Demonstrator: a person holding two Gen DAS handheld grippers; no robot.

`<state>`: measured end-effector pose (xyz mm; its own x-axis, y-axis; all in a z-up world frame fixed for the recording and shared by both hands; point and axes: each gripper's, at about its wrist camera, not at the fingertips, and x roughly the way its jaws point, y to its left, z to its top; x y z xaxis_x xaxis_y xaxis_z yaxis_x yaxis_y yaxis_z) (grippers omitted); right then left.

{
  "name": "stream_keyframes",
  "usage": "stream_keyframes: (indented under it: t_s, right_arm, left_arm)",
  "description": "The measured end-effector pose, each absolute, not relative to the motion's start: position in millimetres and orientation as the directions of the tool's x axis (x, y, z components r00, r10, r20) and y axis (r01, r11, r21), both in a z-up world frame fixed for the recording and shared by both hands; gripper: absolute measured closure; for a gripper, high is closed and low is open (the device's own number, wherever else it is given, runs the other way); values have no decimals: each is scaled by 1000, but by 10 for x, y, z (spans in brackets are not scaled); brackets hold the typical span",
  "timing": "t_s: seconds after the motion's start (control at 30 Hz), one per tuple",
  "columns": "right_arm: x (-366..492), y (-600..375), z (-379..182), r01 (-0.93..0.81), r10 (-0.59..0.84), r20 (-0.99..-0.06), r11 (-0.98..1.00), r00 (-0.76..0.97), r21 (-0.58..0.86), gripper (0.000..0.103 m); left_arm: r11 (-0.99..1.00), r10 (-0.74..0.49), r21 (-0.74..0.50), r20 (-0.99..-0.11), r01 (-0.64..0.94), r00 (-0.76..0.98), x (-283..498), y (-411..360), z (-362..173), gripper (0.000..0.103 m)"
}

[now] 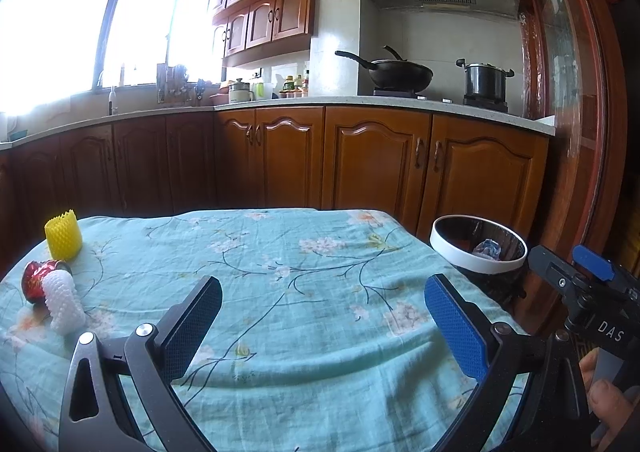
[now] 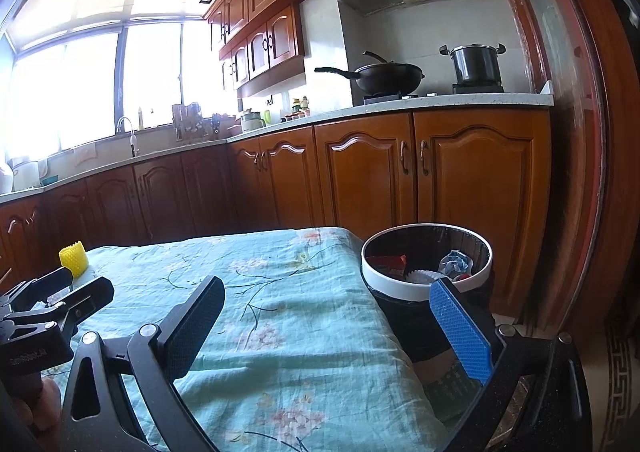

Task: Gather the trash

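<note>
Fingers (image 1: 456, 326) of both grippers spread empty, bin (image 2: 426, 292) touching table edge (image 2: 372, 292).

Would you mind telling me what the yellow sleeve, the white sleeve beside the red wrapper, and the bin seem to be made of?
Yellow sleeve: probably soft foam netting, matte, with a diamond mesh and a jagged top edge.
White sleeve: likely the same foam mesh, bumpy and slightly translucent.
Red wrapper: seemingly foil or metallised film, shiny and crinkled.
Bin: apparently plastic, with a smooth white rim over a dark body.
</note>
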<state>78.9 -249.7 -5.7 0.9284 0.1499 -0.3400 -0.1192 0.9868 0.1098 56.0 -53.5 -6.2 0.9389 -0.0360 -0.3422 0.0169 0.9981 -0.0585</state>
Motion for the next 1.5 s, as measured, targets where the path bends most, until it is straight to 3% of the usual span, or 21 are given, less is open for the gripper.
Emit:
stream_keyframes:
  t_s: [1.5]
  right_arm:
    - [780, -2457, 2, -123, 158, -340, 985, 927, 123, 0]
  left_arm:
    - [997, -68, -67, -367, 46, 928, 667, -481, -102, 1]
